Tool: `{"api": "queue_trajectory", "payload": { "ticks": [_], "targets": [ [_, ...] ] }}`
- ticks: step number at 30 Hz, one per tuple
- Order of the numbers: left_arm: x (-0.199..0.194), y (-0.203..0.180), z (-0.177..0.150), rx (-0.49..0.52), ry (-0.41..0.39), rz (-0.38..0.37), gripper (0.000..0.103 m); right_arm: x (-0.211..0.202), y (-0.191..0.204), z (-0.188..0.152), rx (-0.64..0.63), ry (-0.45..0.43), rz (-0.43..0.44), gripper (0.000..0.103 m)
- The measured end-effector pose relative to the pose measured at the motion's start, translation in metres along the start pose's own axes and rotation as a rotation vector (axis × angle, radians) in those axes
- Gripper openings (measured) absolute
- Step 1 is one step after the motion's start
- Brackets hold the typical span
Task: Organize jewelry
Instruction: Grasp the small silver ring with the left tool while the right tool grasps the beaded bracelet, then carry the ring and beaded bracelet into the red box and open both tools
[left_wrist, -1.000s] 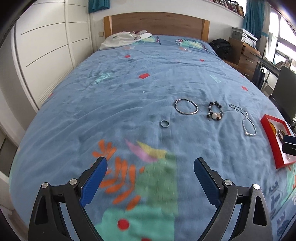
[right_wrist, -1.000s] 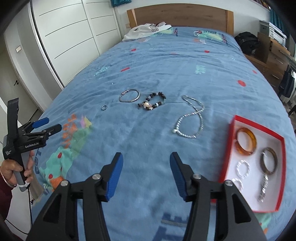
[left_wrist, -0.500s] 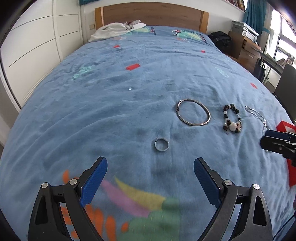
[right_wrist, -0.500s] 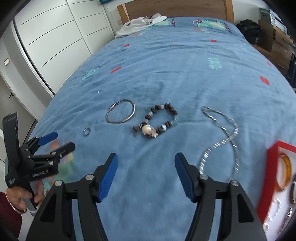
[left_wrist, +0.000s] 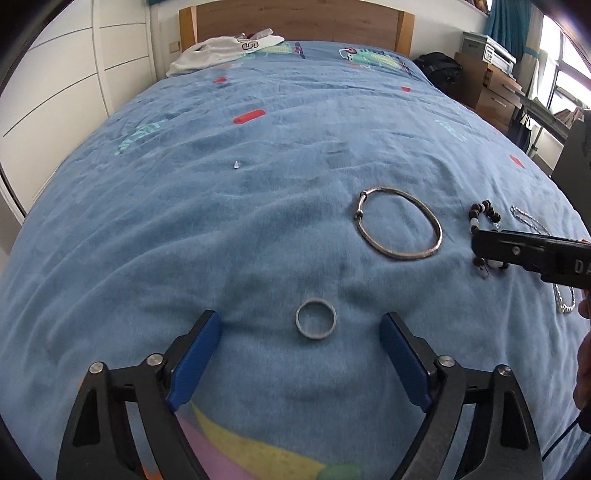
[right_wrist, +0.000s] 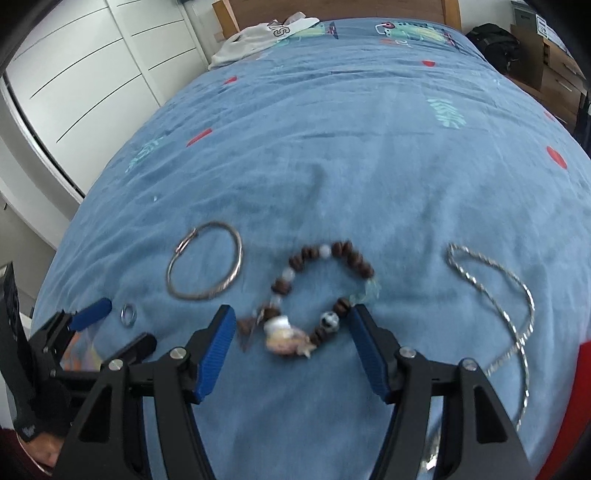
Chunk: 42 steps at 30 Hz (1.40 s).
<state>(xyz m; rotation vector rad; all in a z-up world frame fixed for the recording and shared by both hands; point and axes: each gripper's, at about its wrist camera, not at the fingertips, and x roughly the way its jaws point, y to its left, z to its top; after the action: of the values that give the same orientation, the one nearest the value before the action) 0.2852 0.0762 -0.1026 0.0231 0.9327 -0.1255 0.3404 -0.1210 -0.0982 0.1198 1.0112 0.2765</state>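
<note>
A small silver ring (left_wrist: 316, 324) lies on the blue bedspread between the open fingers of my left gripper (left_wrist: 300, 326); it also shows in the right wrist view (right_wrist: 128, 314). A brown bead bracelet with a shell (right_wrist: 314, 295) lies between the open fingers of my right gripper (right_wrist: 291, 325); in the left wrist view the bracelet (left_wrist: 484, 218) is partly hidden by that gripper. A silver bangle (left_wrist: 399, 228) (right_wrist: 205, 269) lies between ring and bracelet. A silver chain necklace (right_wrist: 498, 306) lies to the right. Both grippers are empty.
The red jewelry box edge (right_wrist: 576, 406) shows at the lower right. White clothing (left_wrist: 225, 50) lies by the wooden headboard (left_wrist: 295, 20). White wardrobe doors (right_wrist: 85, 81) stand left of the bed; a dresser (left_wrist: 495, 85) and a black bag (left_wrist: 439, 68) stand right.
Both grippers moved forward and down toward the bed. The ring now sits between the left fingers and the bead bracelet between the right fingers. Both stayed open.
</note>
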Motion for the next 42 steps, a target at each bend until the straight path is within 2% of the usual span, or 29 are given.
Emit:
{"api": "queue_trajectory", "payload": {
  "ticks": [5,10,18,23,29,42],
  "targets": [
    [0.005,-0.003,0.002,0.007,-0.011,0.001,0.079,0.011,-0.003,0.004,0.019,-0.004,-0.007,0.063],
    [0.004,-0.005,0.002,0.013,-0.025,-0.01,0.066,0.011,0.003,0.001,-0.035,-0.021,-0.043,0.061],
    [-0.001,-0.004,-0.001,0.011,-0.044,-0.041,0.045,0.005,-0.007,-0.005,-0.056,-0.038,-0.06,0.028],
    [-0.002,-0.005,-0.002,0.01,-0.04,-0.047,0.037,0.003,-0.011,-0.007,-0.049,-0.043,-0.049,0.022],
    [-0.005,-0.007,-0.004,0.003,-0.025,-0.05,0.022,-0.001,-0.013,-0.008,-0.055,-0.044,-0.018,0.016],
    [-0.025,-0.021,-0.011,0.017,-0.008,-0.03,0.02,-0.036,-0.015,-0.024,-0.028,-0.061,0.066,0.015]
  ]
}}
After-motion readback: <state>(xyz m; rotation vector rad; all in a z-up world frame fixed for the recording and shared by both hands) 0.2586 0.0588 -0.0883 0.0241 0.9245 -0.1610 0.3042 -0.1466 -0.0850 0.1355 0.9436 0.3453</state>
